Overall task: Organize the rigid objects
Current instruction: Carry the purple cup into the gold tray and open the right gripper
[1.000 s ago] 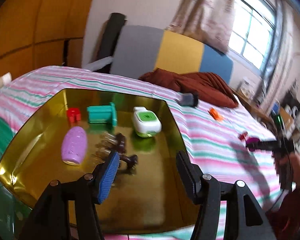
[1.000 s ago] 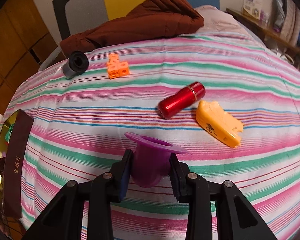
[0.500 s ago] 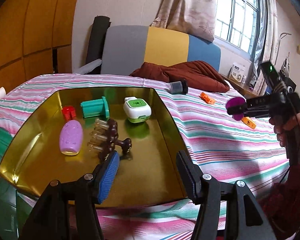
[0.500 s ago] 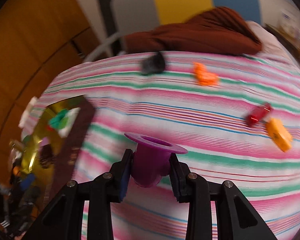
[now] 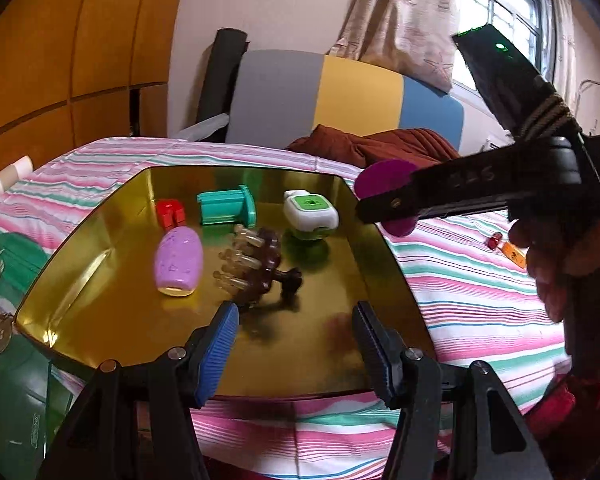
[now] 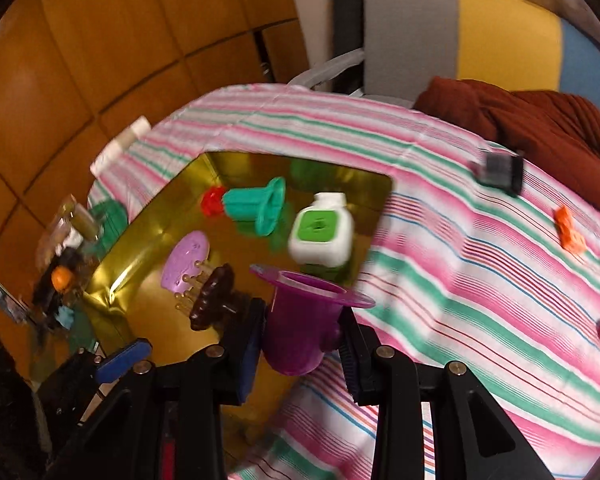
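My right gripper [image 6: 300,340] is shut on a purple flanged cup [image 6: 300,320] and holds it in the air over the right edge of the gold tray [image 6: 132,256]. In the left wrist view the cup [image 5: 384,178] and the right gripper [image 5: 384,204] hang above the tray's right rim [image 5: 384,248]. My left gripper [image 5: 294,344] is open and empty over the tray's near edge. In the tray lie a lilac oval case [image 5: 179,260], a brown massager [image 5: 260,268], a teal flanged piece [image 5: 228,210], a red block [image 5: 170,212] and a white-green device [image 5: 310,214].
On the striped bedspread [image 6: 460,264] lie a black cylinder [image 6: 500,172], an orange block [image 6: 568,230], a red tube [image 5: 494,240] and an orange piece [image 5: 514,254]. A brown garment [image 6: 540,128] lies at the back. A glass jar [image 6: 76,220] stands left of the tray.
My right gripper has carried the purple cup left from over the bedspread to the tray's right edge. My left gripper has stayed open near the tray's front.
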`<state>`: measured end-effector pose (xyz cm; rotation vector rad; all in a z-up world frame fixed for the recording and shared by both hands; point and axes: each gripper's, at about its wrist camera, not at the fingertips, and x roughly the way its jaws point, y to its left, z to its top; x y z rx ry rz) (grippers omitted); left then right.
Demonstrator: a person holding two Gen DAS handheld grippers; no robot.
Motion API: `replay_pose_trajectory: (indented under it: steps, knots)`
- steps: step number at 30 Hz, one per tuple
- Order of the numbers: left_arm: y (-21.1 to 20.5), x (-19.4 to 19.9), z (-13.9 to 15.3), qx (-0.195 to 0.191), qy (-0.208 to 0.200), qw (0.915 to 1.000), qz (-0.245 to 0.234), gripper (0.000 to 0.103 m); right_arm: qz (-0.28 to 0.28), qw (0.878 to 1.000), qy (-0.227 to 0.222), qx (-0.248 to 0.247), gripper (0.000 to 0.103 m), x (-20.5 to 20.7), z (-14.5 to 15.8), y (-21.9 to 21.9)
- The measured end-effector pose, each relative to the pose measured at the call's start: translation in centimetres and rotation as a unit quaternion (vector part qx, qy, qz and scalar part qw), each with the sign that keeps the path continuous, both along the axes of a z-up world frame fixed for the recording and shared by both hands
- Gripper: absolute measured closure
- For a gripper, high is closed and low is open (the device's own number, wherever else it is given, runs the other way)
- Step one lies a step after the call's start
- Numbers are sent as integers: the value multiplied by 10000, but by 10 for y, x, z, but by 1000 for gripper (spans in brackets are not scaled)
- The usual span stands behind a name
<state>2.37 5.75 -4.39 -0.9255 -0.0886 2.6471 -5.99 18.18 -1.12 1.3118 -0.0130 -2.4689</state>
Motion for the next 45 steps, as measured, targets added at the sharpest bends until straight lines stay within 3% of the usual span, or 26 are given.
replay_pose_trajectory:
  steps: [8, 21, 29, 45]
  knots:
    - [-11, -4, -6, 85, -113, 9996, 261, 43, 194, 9973, -58, 699, 68, -17, -25, -37]
    - [-13, -2, -2, 156, 19, 9994, 317, 43, 203, 9913, 53, 1300, 67, -25, -36, -48]
    - [-13, -3, -1, 149, 41, 9993, 340, 43, 165, 9894, 165, 1435, 63, -24, -37, -47]
    - [-9, 2, -2, 29, 71, 9995, 312, 43, -58, 9925, 404, 1156, 55, -7, -16, -27]
